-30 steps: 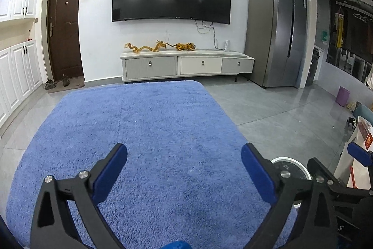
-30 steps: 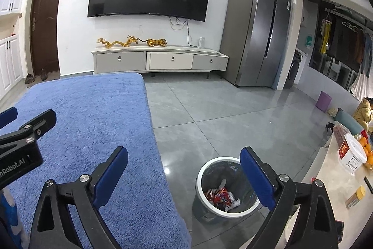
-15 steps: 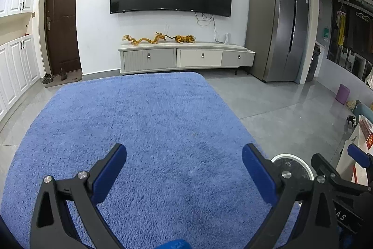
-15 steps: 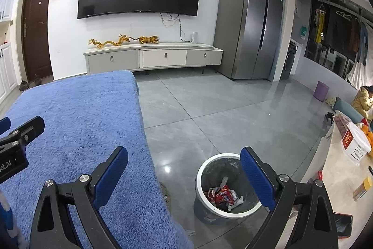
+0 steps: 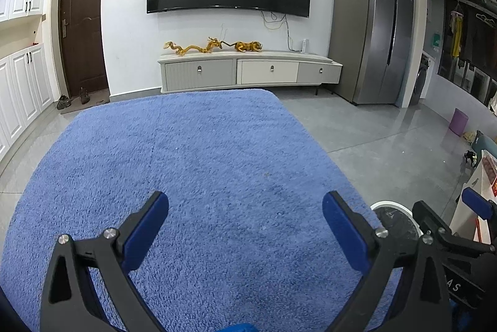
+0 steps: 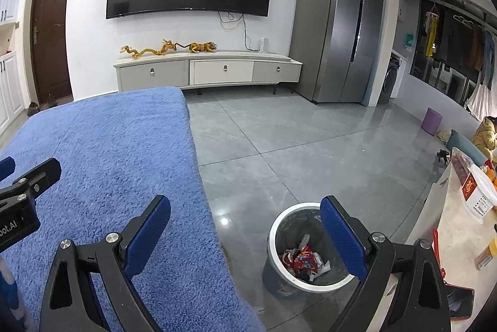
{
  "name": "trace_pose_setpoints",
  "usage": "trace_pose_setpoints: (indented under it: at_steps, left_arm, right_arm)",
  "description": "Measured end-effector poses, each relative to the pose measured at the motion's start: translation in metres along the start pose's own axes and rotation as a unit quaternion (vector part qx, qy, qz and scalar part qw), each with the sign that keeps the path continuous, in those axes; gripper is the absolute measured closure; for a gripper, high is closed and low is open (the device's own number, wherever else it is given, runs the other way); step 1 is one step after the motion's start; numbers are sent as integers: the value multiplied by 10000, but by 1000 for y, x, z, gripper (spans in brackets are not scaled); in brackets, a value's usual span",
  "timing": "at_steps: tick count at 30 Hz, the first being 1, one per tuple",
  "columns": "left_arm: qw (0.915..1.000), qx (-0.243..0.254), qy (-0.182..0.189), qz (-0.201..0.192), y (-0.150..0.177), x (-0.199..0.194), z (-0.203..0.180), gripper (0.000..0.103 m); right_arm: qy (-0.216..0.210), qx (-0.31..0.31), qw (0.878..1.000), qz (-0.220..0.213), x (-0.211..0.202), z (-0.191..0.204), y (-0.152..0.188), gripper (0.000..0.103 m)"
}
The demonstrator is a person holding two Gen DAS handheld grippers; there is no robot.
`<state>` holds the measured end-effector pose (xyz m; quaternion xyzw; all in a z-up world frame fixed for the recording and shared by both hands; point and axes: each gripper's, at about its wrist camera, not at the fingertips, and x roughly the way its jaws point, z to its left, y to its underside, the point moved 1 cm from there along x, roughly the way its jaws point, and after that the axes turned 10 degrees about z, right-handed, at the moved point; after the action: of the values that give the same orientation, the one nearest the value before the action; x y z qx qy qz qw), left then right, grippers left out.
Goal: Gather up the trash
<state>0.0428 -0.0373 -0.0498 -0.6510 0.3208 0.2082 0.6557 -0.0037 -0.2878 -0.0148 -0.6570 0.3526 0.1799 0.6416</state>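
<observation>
Views tilted slightly downward; both tools (image 5: pixel 245 226) (image 6: pixel 245 231) wide apart, empty.

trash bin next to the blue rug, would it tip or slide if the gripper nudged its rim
The trash bin probably slides: the grey floor tiles look glossy. It likely feels light, holding only a few crumpled wrappers. A push at the rim might tip it.
</observation>
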Motion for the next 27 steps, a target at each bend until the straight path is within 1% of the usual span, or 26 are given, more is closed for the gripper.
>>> trace_pose_setpoints:
  at_steps: [13,27]
  left_arm:
    - [10000,72,-29,-2,3,5,0,3]
    - [9999,148,-52,-43,7,0,-7,3]
  right_arm:
    - [-31,-63,10000,19,1,4,0,6]
    - [-29,-62,10000,30,0,2,0,6]
